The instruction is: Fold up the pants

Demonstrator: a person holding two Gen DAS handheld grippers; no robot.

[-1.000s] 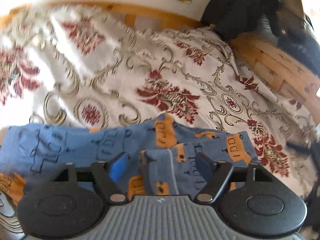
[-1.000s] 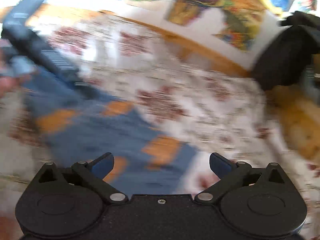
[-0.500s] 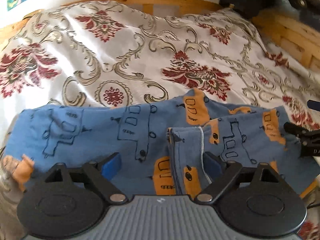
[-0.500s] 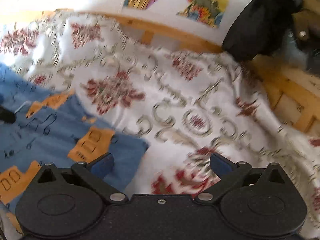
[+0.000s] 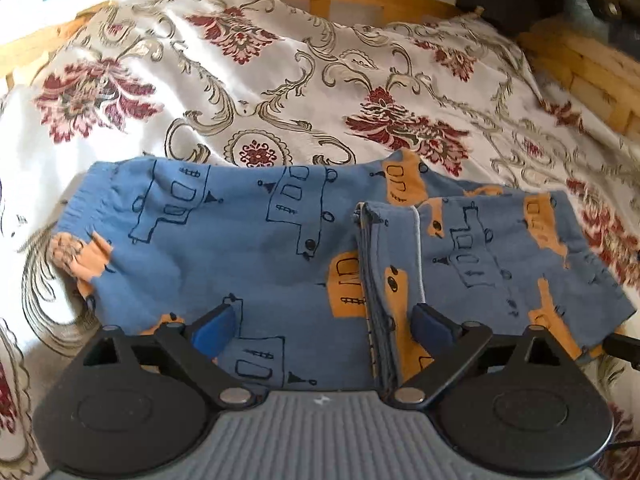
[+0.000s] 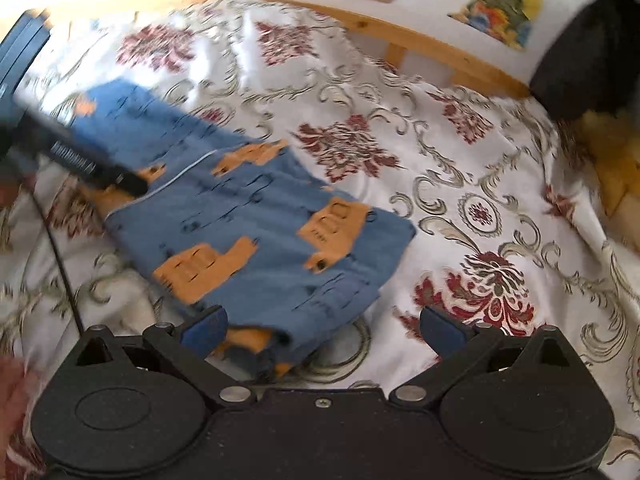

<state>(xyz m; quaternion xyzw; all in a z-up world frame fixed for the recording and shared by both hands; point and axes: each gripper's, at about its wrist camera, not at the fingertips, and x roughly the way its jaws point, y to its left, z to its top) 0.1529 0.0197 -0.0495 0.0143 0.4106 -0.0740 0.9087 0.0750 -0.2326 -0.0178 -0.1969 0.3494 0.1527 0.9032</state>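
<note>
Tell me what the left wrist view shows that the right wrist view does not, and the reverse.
Only the left wrist view shows the gathered waistband at the pants' left end and the leg hem folded back over the middle. Only the right wrist view shows the left gripper from outside, reaching over the pants, and the bright pictures on the wall. Both show the blue pants lying on the floral bedspread, the wooden bed rail, and open jaws holding nothing.
</note>
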